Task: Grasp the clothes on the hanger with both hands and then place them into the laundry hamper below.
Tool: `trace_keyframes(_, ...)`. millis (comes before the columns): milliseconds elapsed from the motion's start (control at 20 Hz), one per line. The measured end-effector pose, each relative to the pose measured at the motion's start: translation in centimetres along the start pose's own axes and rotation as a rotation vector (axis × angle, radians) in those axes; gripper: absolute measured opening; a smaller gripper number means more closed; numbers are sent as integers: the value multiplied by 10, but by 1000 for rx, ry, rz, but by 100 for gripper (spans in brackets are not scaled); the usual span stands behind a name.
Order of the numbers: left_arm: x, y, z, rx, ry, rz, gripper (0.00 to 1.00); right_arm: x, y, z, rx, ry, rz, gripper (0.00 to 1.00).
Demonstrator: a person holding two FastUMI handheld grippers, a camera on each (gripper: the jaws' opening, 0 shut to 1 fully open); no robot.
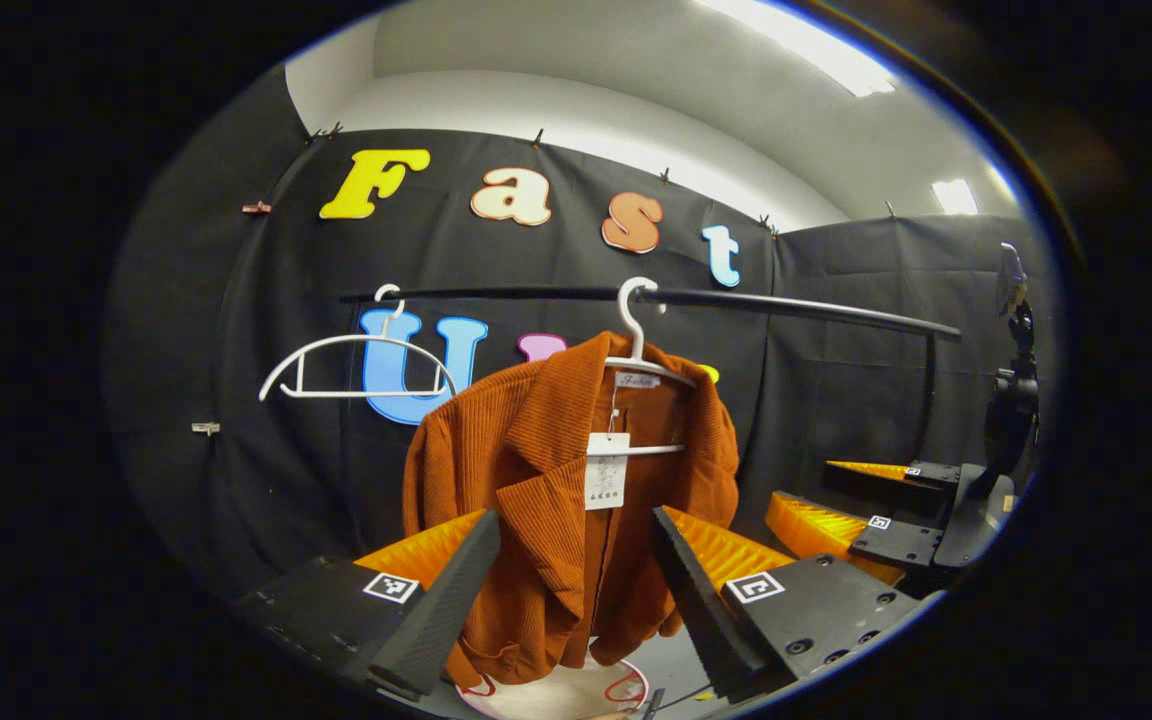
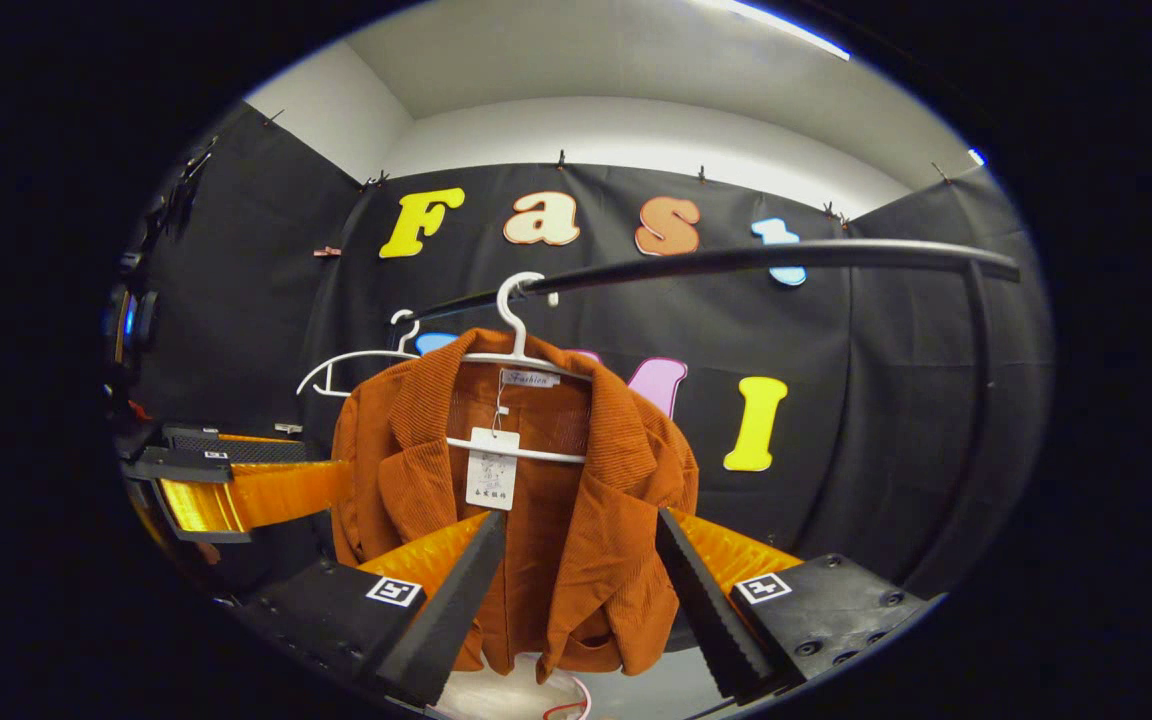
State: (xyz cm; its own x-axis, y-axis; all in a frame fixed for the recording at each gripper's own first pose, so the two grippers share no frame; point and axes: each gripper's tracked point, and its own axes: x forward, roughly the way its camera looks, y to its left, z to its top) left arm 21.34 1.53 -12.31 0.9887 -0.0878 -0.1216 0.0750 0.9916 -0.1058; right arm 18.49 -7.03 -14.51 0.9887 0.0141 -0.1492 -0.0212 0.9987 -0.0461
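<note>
Black horizontal metal rail (image 1: 786, 302) spans the booth. Rust-orange ribbed jacket (image 1: 556, 500) hangs from it on a white plastic hanger (image 1: 636, 340), front open, white paper tag (image 1: 606, 470) at the collar. A second, empty white hanger (image 1: 356, 365) sits further along the rail. White round hamper rim (image 1: 556, 695) lies below the jacket. Left tool (image 1: 576, 590): level, fingers spread wide, jacket between but untouched. Right tool (image 2: 581, 600): same pose, fingers apart, gripping nothing.

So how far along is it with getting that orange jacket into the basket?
Barely begun. The orange jacket hangs on its white hanger. Left gripper and right gripper are open, facing it. Gripping it and lowering it into the hamper remain.
</note>
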Motion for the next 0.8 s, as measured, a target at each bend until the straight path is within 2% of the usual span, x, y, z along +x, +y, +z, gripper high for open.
trace_keyframes(200, 37, 15, -25, -35, 32, 87, 96, 38, -19, -37, 31, 57, 24, 98)
trace_keyframes(350, 59, 24, -46, -32, 74, 123, 94, 56, -20, -68, 54, 141, 62, 98)
trace_keyframes(550, 77, 24, -56, -59, 81, 128, 94, 67, -15, -88, 67, 183, 127, 98)
trace_keyframes(800, 102, 2, -49, -61, 37, 107, 94, 95, -7, -94, 81, 192, 155, 98)
